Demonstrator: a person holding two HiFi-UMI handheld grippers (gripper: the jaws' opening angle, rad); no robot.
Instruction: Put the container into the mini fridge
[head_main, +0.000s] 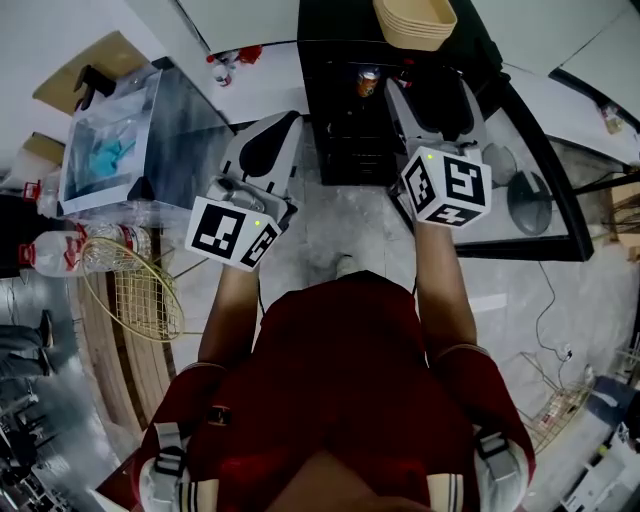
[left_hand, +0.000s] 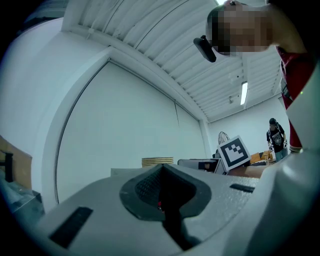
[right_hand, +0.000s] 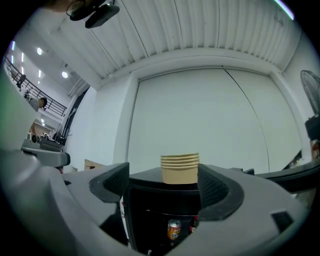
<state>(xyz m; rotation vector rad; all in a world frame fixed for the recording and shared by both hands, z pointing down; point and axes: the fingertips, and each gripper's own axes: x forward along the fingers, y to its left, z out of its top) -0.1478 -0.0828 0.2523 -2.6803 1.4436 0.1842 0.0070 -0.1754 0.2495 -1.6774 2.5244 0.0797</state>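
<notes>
Tan paper container stack (right_hand: 179, 168) stands on top of the black mini fridge (right_hand: 150, 205), ahead of the right gripper (right_hand: 162, 186), whose jaws are wide apart and empty. The left gripper (left_hand: 162, 192) is closed.

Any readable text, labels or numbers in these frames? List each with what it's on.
None legible.
Can in mini fridge: label too small to read.
Bottles: red labels blurred.
Marker cubes: square patterns only, no letters.
</notes>
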